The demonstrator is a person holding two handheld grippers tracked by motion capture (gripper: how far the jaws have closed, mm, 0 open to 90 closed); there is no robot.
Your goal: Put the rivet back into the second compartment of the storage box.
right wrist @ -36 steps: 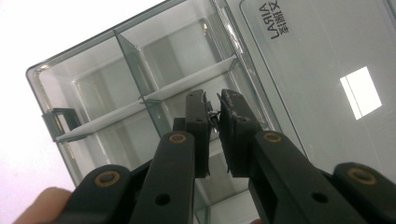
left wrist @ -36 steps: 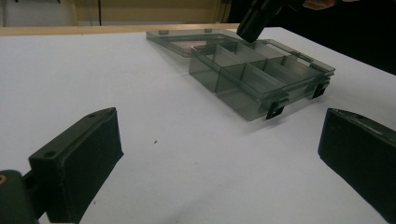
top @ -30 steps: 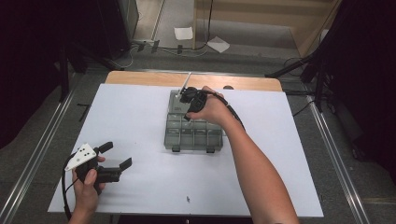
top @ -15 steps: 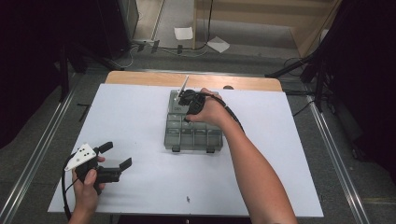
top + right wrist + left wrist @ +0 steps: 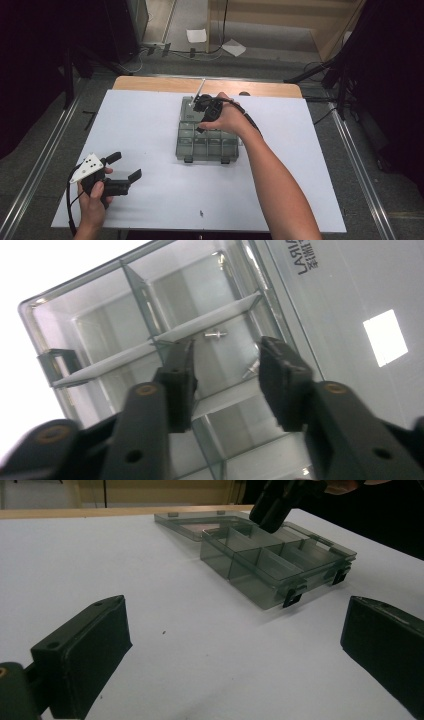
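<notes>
I see right gripper (image 5: 225,375) jaws just parted, nothing between them, over one clear grey plastic compartment box (image 5: 200,150) mid-table | two small silver screws (image 5: 216,333) in one compartment | left gripper (image 5: 120,169) released, well apart

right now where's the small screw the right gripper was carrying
In the right gripper view, the small screw lies in a compartment of the organizer box, just beyond the right gripper, beside a divider.
</notes>
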